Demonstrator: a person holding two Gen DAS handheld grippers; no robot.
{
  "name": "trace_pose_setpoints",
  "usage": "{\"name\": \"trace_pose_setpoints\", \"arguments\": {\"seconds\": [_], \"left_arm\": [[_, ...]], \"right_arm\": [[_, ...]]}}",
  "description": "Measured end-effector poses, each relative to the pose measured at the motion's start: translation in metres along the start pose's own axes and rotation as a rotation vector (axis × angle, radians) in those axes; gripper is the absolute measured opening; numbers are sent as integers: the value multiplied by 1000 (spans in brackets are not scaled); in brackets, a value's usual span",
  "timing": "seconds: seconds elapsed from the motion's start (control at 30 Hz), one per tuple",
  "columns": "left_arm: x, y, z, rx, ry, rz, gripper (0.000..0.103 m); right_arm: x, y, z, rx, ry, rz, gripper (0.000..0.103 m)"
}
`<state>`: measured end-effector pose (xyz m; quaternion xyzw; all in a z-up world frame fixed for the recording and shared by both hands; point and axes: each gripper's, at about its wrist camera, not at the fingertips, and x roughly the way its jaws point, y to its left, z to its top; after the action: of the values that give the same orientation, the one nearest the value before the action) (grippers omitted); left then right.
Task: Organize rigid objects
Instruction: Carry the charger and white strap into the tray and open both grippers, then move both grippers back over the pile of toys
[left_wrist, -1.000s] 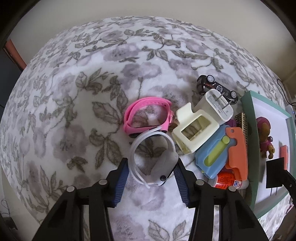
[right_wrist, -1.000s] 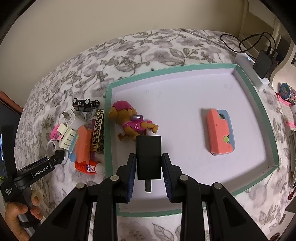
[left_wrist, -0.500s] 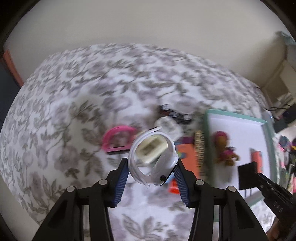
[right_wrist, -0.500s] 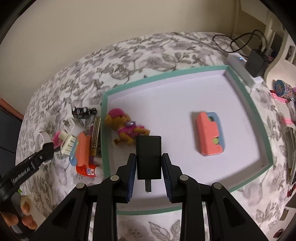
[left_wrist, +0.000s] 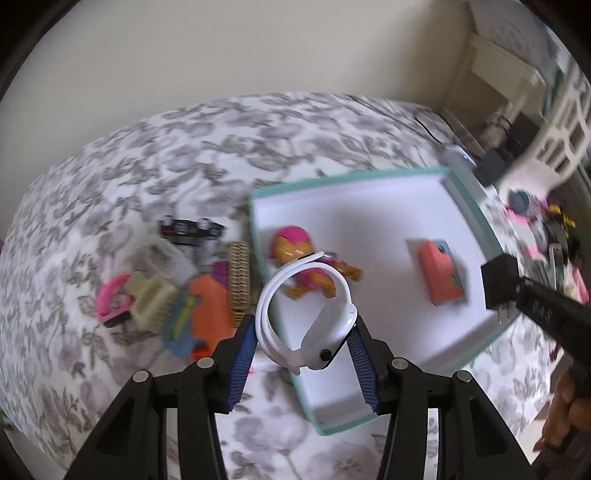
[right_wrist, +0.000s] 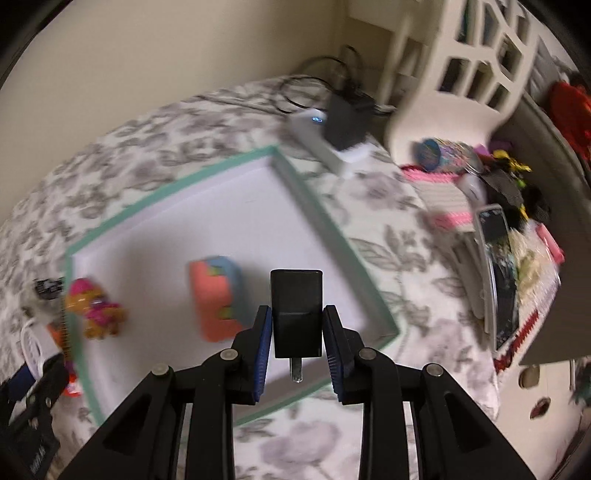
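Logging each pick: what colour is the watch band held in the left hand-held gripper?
White band, with a dark edge on the watch body; clearest in the left wrist view.

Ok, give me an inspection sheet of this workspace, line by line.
Surface: floral bedspread under everything.
Job's things: tray holds a toy dog and an orange case; toy car, pink band, cream holder and other blurred pieces lie beside it on the bedspread.
Clutter: mixed small items piled past the bed's edge.
Grippers: left gripper shut on a white watch; right gripper shut on a black charger.
Cables: black cords at a power strip.
Surroundings: plain wall, white chair.
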<state>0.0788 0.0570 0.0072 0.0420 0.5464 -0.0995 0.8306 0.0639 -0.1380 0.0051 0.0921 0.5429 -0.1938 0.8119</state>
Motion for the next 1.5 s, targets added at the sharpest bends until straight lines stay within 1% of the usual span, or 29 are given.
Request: {"name": "trace_pose_setpoints", "arguments": {"seconds": [0.13,0.27,0.5,0.6,0.63,0.67,0.7,0.77,0.8,0.83,0.93,1.0,1.03,1.07,1.1,1.17,1.23,1.3,1.33,1.37,1.5], "left_arm": [[13,-16,-3,32,34,-11,53],[26,-28,-9,57,71,5,53],[54,-28,-20,50,145,33,53],[53,-31,-19,54,142,31,54],[53,-31,-20,52,140,30,59],[52,-30,-19,49,140,24,67],[50,-30,-19,42,140,-3,70],[47,-31,-17,31,134,-23,80],[44,-32,-16,34,127,-24,82],[42,-32,-15,38,121,-20,83],[35,-31,-13,49,99,16,91],[31,-26,-9,39,88,21,91],[28,-23,-8,27,82,17,91],[24,-19,-6,13,74,12,92],[22,-16,-5,-2,65,10,92],[15,-3,-2,-45,41,15,103],[12,13,4,-102,16,25,103],[9,29,5,-154,3,34,103],[8,39,6,-185,-4,42,103],[7,49,6,-216,-10,51,103],[3,92,1,-348,-26,86,103]], "right_arm": [[11,-11,-1,19,38,-3,29],[23,-10,-5,9,77,-9,29],[26,-2,-4,-26,68,-36,29],[27,-3,-3,-19,73,-31,29],[27,-3,-3,-15,75,-29,29],[26,-3,-3,-10,79,-28,30],[26,-3,-2,-7,81,-26,29],[25,-4,-2,0,82,-22,30],[25,-4,-1,4,82,-21,31],[24,-4,-1,4,81,-20,33],[21,-3,-1,2,72,-19,43],[18,-3,0,9,66,-6,44],[17,-2,0,13,63,2,48],[15,-2,0,16,58,10,56],[13,-1,1,18,51,18,61],[10,4,1,9,34,28,71],[8,10,1,-14,21,34,72],[7,18,-1,-39,10,37,76],[6,22,-2,-50,4,39,82],[5,26,-2,-61,-2,43,85],[-3,46,-7,-119,-32,74,85]]}}
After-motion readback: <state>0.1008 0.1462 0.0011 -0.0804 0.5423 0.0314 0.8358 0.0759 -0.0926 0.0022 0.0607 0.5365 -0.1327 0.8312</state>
